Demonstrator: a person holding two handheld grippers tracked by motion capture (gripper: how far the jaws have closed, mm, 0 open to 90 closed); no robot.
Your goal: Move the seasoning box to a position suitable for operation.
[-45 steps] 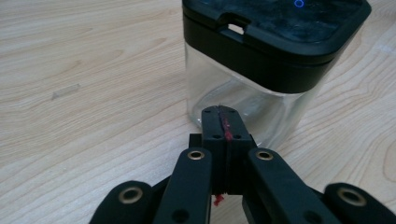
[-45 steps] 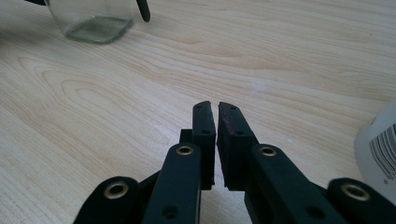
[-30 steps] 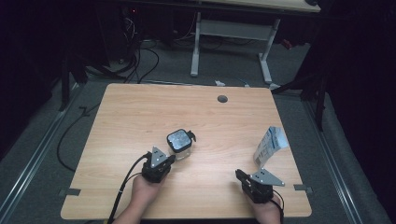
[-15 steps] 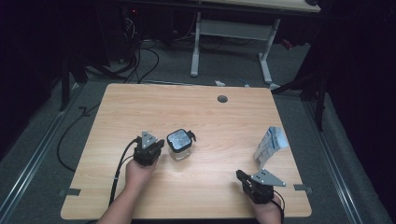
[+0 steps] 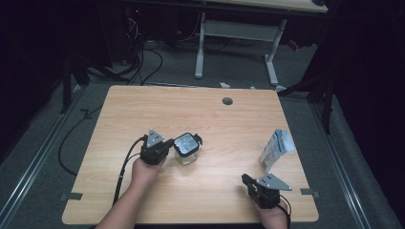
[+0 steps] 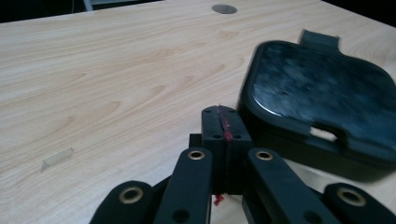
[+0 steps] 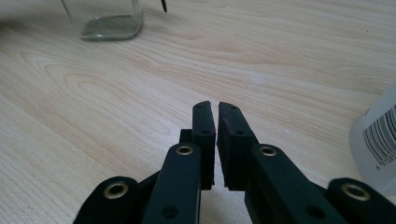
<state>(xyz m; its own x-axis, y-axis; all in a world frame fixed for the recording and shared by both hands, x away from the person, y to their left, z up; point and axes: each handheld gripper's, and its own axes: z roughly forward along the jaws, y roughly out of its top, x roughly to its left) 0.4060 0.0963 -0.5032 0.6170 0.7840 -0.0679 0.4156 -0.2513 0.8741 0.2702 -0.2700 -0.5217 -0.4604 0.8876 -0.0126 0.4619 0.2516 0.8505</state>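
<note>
- Left gripper (image 5: 165, 146), lower left of centre in the high view: forearm enters from the bottom edge, jaws together, empty, tips just beside the glass jar (image 5: 186, 149).
- Right gripper (image 5: 248, 182), lower right: jaws nearly together, empty, near the carton (image 5: 276, 149).

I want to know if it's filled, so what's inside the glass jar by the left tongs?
The glass jar looks empty: its clear lower part shows no contents in the right gripper view. Its black lid covers the top, hiding the upper inside.
</note>
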